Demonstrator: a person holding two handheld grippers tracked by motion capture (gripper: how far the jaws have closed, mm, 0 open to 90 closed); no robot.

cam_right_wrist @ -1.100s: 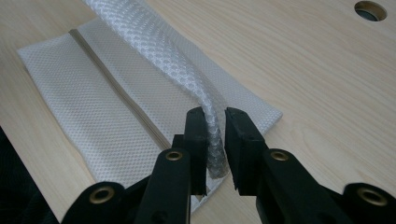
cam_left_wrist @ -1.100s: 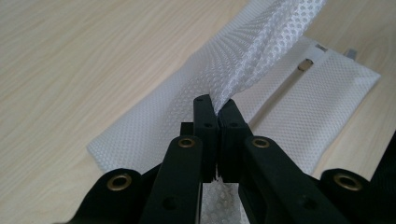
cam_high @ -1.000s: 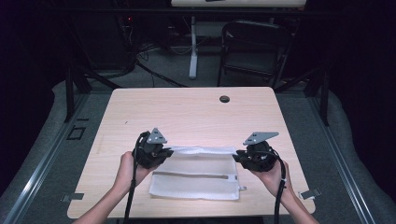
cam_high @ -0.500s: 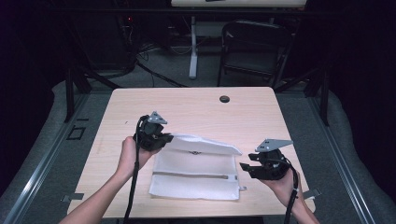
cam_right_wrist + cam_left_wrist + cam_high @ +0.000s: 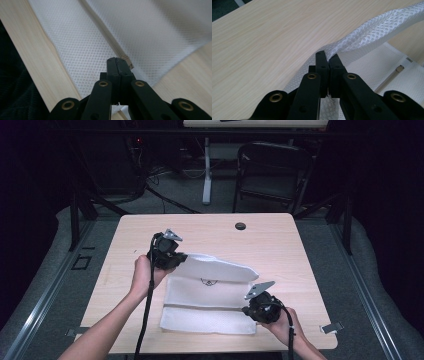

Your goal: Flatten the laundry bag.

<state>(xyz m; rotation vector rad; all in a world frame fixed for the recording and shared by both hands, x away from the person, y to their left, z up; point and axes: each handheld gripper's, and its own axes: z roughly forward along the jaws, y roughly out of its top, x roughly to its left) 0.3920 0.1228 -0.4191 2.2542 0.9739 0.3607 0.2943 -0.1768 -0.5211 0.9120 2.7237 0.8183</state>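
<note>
White mesh zipper bag [image 5: 210, 295] is laid on the wooden table [image 5: 300, 250], its far-left corner lifted. That corner is pinched by the left gripper [image 5: 328, 58]. Right gripper [image 5: 119, 61] jaws, just closed, are pressed together at the zipper end [image 5: 126, 60]; whether mesh is caught cannot be told.

The mesh bag [image 5: 210, 292] is white, with a fine pattern of small round holes and a small dark print in the middle. The table [image 5: 280, 245] is pale wood with light grain lines. Both grippers, left gripper [image 5: 172, 260] and right gripper [image 5: 250, 310], are black with brass-coloured rivets
</note>
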